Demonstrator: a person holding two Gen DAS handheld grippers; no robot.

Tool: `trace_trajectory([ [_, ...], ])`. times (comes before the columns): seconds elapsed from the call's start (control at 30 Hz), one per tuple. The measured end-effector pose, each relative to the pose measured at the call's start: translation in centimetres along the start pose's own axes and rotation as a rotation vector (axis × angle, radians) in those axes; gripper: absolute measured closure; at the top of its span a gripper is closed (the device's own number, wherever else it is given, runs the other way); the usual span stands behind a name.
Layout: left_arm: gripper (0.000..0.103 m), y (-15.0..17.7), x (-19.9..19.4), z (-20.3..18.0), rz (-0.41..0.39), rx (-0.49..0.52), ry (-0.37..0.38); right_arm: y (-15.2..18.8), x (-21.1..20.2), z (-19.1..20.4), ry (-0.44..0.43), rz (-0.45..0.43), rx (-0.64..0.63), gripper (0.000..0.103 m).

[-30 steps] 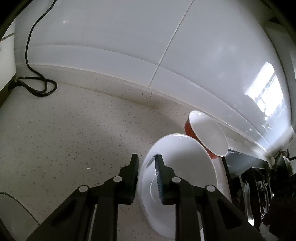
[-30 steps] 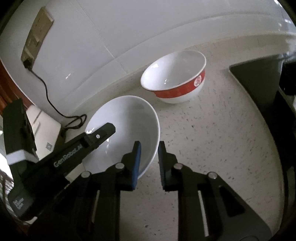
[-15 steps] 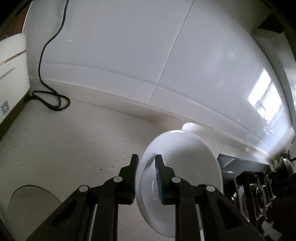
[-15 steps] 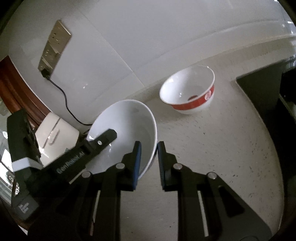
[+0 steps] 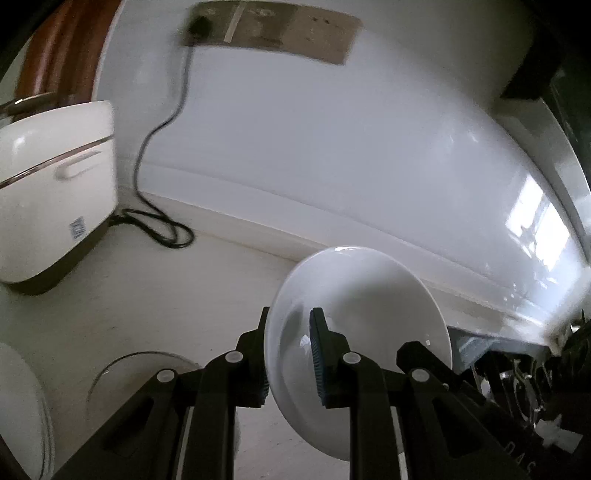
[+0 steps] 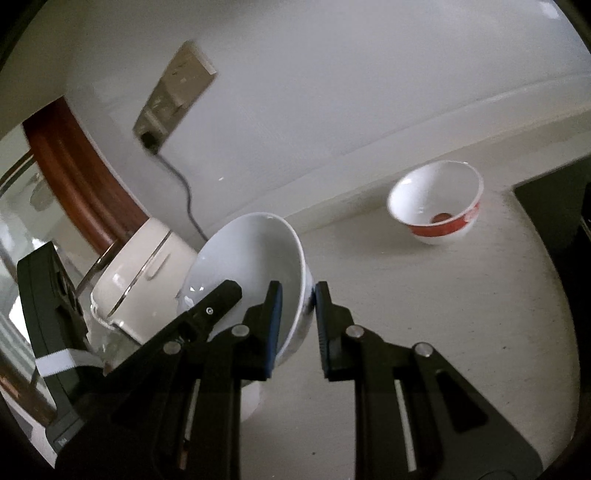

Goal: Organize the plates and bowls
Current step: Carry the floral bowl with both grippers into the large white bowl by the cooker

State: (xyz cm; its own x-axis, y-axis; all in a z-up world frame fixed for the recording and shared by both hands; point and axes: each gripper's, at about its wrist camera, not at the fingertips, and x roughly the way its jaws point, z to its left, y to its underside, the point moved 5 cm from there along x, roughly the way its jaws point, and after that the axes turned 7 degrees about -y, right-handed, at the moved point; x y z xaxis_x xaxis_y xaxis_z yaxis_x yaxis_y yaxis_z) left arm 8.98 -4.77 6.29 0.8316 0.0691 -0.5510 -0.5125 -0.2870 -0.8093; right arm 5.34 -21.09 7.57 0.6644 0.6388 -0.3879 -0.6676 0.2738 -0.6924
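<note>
A plain white bowl (image 5: 362, 310) is held in the air by both grippers. My left gripper (image 5: 288, 354) is shut on its near rim, one finger inside and one outside. In the right wrist view the same white bowl (image 6: 251, 266) hangs above the counter, and my right gripper (image 6: 295, 314) is shut on its right rim. The left gripper's fingers (image 6: 214, 306) reach in from the lower left. A white bowl with a red band (image 6: 437, 208) stands upright on the counter at the far right, apart from both grippers.
A white rice cooker (image 5: 51, 184) stands at the left, its black cord (image 5: 159, 155) running to a wall socket (image 5: 269, 29). A clear glass lid (image 5: 136, 373) and a white plate edge (image 5: 22, 413) lie at lower left. A dark sink (image 6: 554, 214) opens at the right.
Both grippers have lifted the white bowl higher off the counter and carried it left, away from the red-banded bowl. The rice cooker and wall socket have come into view.
</note>
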Motion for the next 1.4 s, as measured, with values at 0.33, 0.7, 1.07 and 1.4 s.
trace_trajectory([
  [0.33, 0.084, 0.8, -3.0, 3.6, -0.078, -0.087, -0.058, 2.1, 1.6, 3.9, -0.045, 0.048, -0.09, 0.082],
  [0.7, 0.076, 0.9, -3.5, 5.5, -0.081, -0.119, -0.089, 3.3, 2.8, 5.1, -0.089, 0.087, -0.102, 0.082],
  [1.07, 0.075, 2.0, -2.4, 8.8, 0.008, -0.189, -0.138, 5.9, 5.5, 5.7, -0.123, 0.195, -0.09, 0.082],
  [1.4, 0.066, 2.9, -0.5, 9.5, 0.087, -0.184, -0.167, 7.5, 7.4, 5.8, -0.092, 0.276, -0.097, 0.081],
])
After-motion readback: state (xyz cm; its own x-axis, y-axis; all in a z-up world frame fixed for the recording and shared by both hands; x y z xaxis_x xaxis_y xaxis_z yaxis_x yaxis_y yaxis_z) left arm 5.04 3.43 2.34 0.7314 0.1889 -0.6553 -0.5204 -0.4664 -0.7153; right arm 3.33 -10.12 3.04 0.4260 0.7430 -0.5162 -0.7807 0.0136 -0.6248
